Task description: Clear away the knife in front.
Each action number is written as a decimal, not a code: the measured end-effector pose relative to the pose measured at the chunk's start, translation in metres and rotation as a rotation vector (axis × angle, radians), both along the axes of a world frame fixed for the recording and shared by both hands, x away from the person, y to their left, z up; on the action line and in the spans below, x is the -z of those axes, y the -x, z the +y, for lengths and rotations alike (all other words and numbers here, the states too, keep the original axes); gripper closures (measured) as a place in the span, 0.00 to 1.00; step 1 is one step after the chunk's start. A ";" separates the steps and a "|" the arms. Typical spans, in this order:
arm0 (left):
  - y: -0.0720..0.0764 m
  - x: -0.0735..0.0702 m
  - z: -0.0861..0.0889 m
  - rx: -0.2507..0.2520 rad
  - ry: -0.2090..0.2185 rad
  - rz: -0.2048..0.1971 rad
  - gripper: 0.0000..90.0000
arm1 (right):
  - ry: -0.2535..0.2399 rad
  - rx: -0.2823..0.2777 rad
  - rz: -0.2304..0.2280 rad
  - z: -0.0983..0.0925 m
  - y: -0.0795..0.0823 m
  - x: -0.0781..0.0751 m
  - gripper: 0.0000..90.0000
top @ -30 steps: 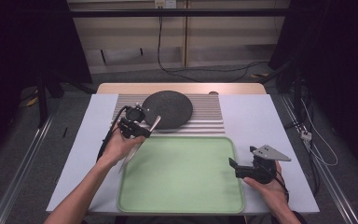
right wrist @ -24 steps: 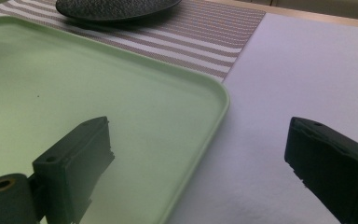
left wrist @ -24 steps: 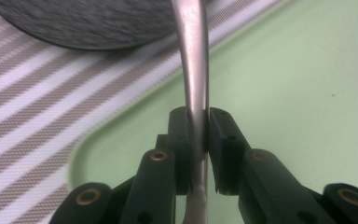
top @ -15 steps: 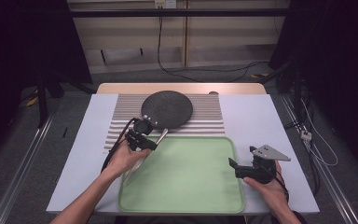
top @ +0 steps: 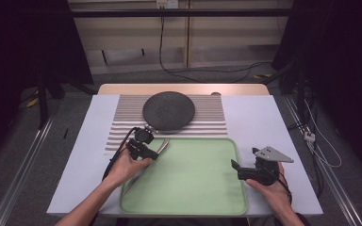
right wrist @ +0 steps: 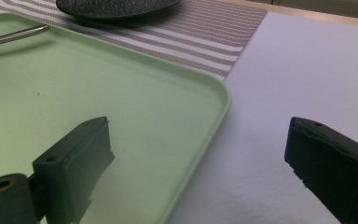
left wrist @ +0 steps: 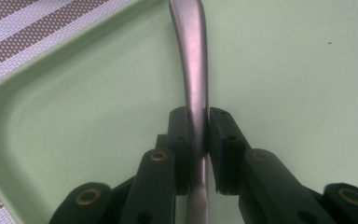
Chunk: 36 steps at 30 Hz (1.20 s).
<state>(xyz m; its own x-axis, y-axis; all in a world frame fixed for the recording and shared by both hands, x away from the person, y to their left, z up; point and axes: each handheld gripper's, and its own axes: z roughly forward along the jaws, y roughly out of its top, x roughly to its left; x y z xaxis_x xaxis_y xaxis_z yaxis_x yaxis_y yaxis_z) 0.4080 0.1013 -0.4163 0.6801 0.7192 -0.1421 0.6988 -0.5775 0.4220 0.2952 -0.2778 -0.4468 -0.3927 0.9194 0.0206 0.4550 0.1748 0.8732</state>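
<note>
centrally, the left gripper (left wrist: 199, 140) is clamped on a metal utensil handle (left wrist: 192, 60) running up-frame over the green tray (top: 193, 188) (upper-left corner); the right gripper (right wrist: 200, 158) gapes, lower right.

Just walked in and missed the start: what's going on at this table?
A person is working with a tool in each hand. The left tool is shut on a metal utensil handle, holding it over the near-left corner of the green tray. The right tool is open and holds nothing, sitting at the tray's right edge. A dark round plate rests on the striped mat behind the tray.
</note>
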 end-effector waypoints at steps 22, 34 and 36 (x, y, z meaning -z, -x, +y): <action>0.009 0.006 0.017 0.040 0.054 -0.084 0.59 | 0.000 -0.013 -0.003 0.000 0.001 0.000 0.08; 0.012 0.001 0.012 0.071 0.091 -0.226 0.17 | -0.007 -0.013 0.000 0.000 0.002 0.000 0.08; 0.016 -0.001 0.011 0.115 0.098 -0.259 0.24 | -0.008 -0.015 -0.002 -0.001 0.002 0.000 0.08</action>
<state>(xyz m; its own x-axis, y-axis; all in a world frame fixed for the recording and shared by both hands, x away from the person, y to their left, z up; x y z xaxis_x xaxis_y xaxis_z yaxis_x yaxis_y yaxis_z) 0.3920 0.1119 -0.4153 0.7789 0.6269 -0.0179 0.4931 -0.5946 0.6351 0.2934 -0.2785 -0.4464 -0.4060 0.9134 0.0274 0.4510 0.1742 0.8753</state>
